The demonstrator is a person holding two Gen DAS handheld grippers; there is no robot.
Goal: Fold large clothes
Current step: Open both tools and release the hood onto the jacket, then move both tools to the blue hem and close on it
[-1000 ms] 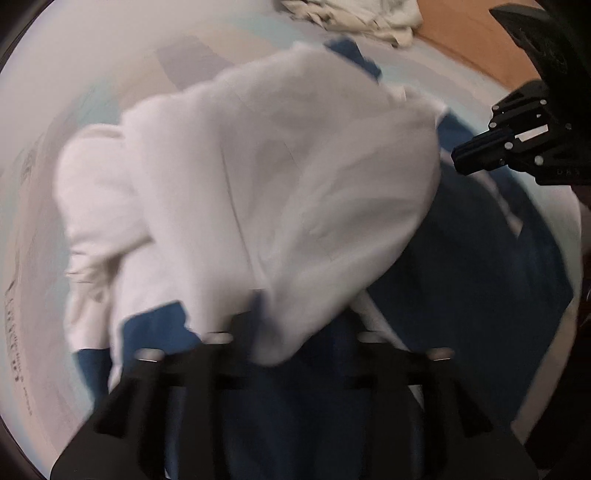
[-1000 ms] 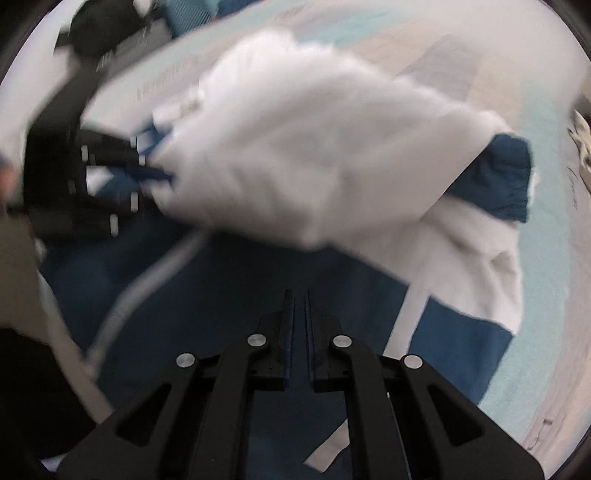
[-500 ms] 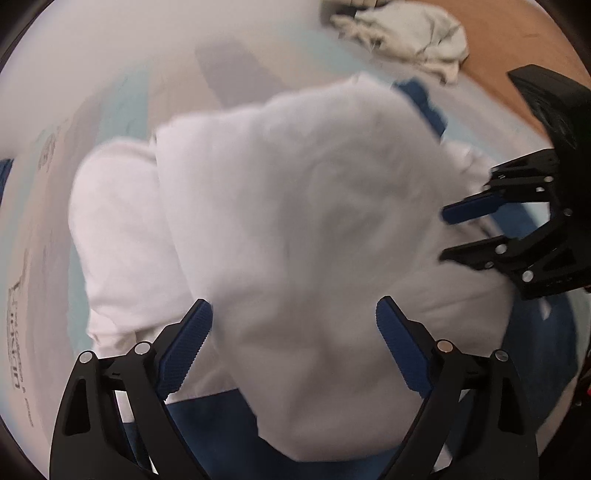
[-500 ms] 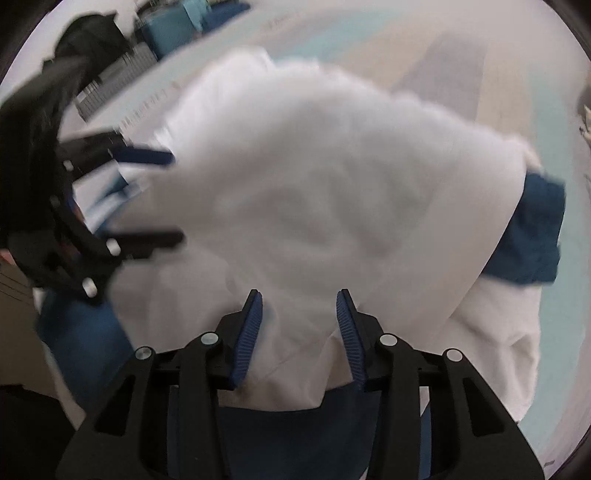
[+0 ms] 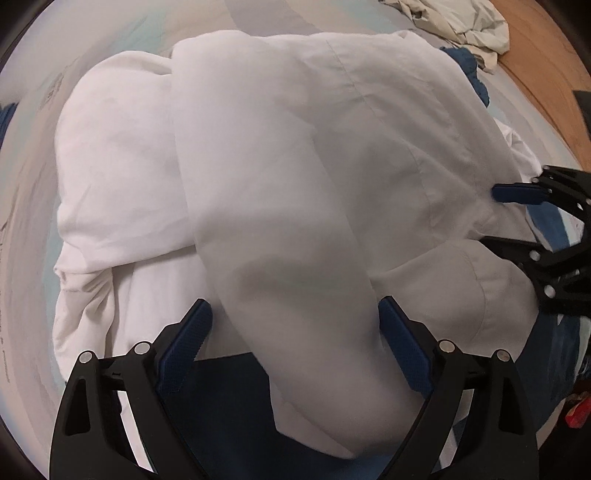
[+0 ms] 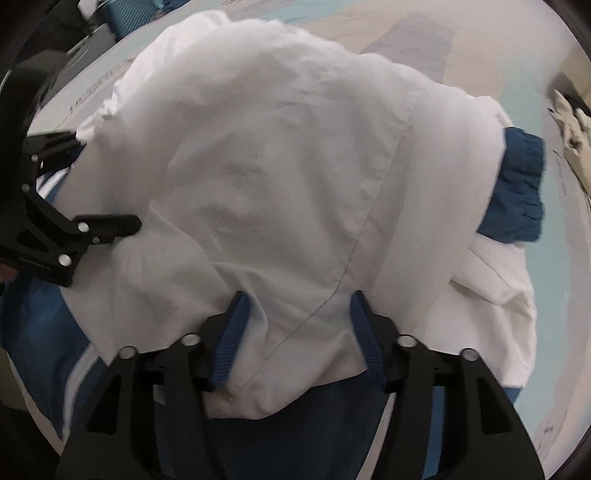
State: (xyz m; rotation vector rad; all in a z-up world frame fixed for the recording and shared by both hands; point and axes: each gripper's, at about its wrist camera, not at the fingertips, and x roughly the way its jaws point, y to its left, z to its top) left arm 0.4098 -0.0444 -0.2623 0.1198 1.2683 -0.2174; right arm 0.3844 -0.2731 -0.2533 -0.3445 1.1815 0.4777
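Observation:
A large white and blue jacket (image 5: 295, 166) lies on a pale mat, its white part folded over the blue part (image 5: 221, 398). My left gripper (image 5: 294, 310) points down over the near edge of the fold, open wide; white cloth lies loose between its pads. In the left wrist view my right gripper (image 5: 491, 218) shows at the right edge of the cloth. In its own view the right gripper (image 6: 298, 299) has its jaws opening, with the white hem loose between the pads. The left gripper (image 6: 107, 179) shows at the left. A blue elastic cuff (image 6: 521, 188) sticks out on the right.
A crumpled cream garment (image 5: 461, 22) lies at the far edge of the mat (image 5: 110, 44); it also shows as a cream heap (image 6: 576, 136) in the right wrist view. Wooden floor (image 5: 546, 74) runs beyond it. A small red thing (image 5: 576, 413) sits low on the right.
Both grippers have gone from shut on the white cloth to open and have sunk lower. The white fold has dropped and now covers most of the blue part.

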